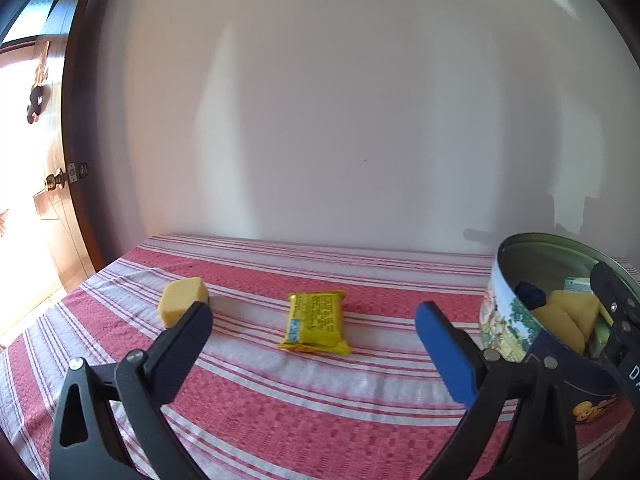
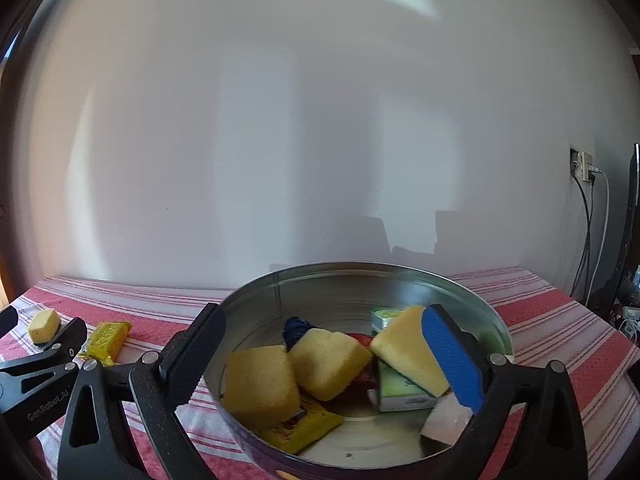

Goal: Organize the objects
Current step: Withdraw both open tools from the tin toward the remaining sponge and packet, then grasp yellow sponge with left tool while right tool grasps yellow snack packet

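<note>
A yellow snack packet (image 1: 316,322) lies flat on the red-and-white striped cloth (image 1: 280,392). My left gripper (image 1: 312,316) hovers open just in front of it, with nothing between its fingers. A loose yellow sponge (image 1: 184,300) sits beyond the left fingertip. My right gripper (image 2: 324,320) hangs open over a round metal tin (image 2: 360,270). The tin holds three yellow sponges (image 2: 328,360), a green box (image 2: 400,388), another yellow packet (image 2: 304,428), a white block (image 2: 444,416) and a dark blue item (image 2: 296,326). One sponge (image 2: 404,344) leans against the blue pad.
The table stands against a plain white wall. A wooden door (image 1: 52,208) is at the far left. A wall socket with hanging cables (image 2: 588,208) is at the far right. The tin's printed wall (image 1: 504,320) stands to the right of my left gripper.
</note>
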Motion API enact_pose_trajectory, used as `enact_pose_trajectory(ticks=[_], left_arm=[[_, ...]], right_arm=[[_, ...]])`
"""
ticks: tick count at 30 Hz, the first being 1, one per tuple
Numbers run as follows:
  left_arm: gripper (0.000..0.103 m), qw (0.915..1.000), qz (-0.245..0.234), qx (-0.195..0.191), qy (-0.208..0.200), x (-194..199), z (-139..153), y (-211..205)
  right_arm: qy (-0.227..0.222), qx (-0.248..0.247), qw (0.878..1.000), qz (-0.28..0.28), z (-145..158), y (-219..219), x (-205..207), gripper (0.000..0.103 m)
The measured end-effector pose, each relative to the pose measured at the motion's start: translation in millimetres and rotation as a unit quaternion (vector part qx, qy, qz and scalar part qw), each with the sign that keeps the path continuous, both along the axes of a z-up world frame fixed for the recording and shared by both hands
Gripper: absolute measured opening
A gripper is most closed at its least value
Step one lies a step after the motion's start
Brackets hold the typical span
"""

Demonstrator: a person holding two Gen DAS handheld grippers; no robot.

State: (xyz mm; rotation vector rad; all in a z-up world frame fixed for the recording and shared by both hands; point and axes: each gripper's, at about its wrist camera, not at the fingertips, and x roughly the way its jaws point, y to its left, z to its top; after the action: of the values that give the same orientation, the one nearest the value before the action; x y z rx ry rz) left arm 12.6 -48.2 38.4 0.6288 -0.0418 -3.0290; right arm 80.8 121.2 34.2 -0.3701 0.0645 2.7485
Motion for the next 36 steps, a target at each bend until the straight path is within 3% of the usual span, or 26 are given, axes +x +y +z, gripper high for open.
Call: enact_pose_trajectory(ticks=[15,28,33,36], left_arm=[[0.103,0.9945,0.094,0.023,-0.039,-40,-10,-110],[0.102,0.9844,0.113,0.039,-0.129,-113,-32,-160],[0.102,0.9777,0.118,0.051,-0.166,-135,-40,-169],[0.102,0.9736,0.116,0.053,-0.190,-145,-46,-168]], right_arm=[[-0.029,-0.012,0.994,0.105,-3,-90,-74,0.100],[-0.158,-0.030,0.970,0.184,-28,-148,-155,0.100],[-0.232,-0.046,0.951,0.201,-46,-161,-185,0.086],[-0.269,-0.060,0.938,0.210,-58,-166,-199,0.084]])
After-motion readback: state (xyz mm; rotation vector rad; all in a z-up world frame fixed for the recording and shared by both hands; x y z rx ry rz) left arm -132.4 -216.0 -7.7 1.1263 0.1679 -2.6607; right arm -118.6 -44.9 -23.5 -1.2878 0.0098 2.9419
